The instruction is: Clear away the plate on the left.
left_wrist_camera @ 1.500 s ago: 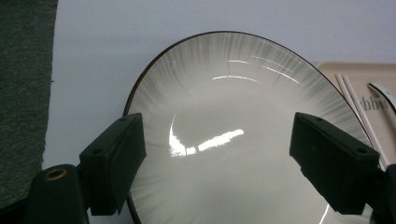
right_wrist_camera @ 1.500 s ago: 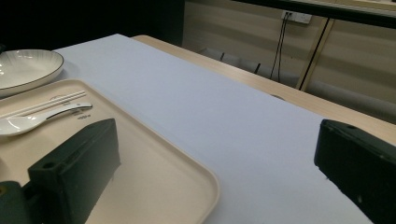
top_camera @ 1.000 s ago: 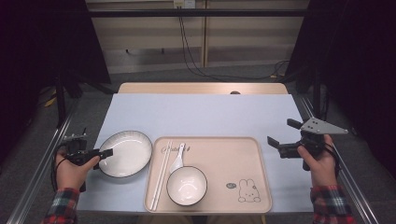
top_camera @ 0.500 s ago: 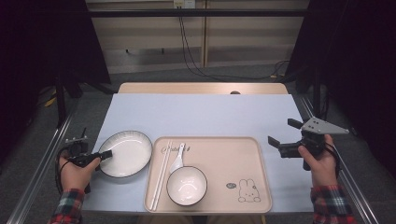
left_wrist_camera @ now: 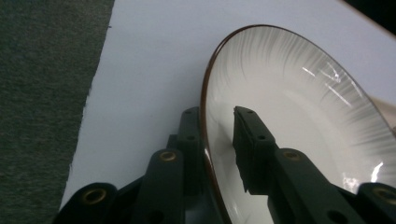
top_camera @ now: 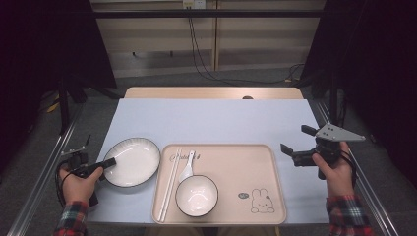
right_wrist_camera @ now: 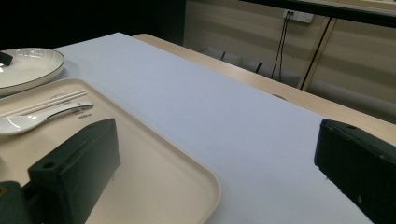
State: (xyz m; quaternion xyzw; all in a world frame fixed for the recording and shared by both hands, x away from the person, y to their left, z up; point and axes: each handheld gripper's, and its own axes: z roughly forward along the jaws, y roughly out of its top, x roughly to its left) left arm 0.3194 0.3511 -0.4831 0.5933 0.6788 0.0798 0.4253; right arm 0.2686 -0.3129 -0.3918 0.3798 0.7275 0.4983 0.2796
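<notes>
Plate (top_camera: 131, 161), white with a thin dark rim, lies flat on the pale blue table cover (top_camera: 211, 120) near its left edge, just beside the beige tray (top_camera: 246, 172). My left gripper (top_camera: 101, 166) has its jaws astride the plate's near-left rim, one under and one over. They have just been closing, and in the left gripper view a sliver of gap remains between the upper pad (left_wrist_camera: 250, 140) and the plate, so I judge the grasp nearly made, not yet firm. Lifting and placing are left to do. My right gripper (top_camera: 300, 145) hangs wide apart and empty to the right of the tray. The tray carries a bowl (top_camera: 196, 195), spoon (top_camera: 187, 169) and chopsticks (top_camera: 169, 184). Its right half is bare apart from a printed rabbit. The cover's far half lies free.
</notes>
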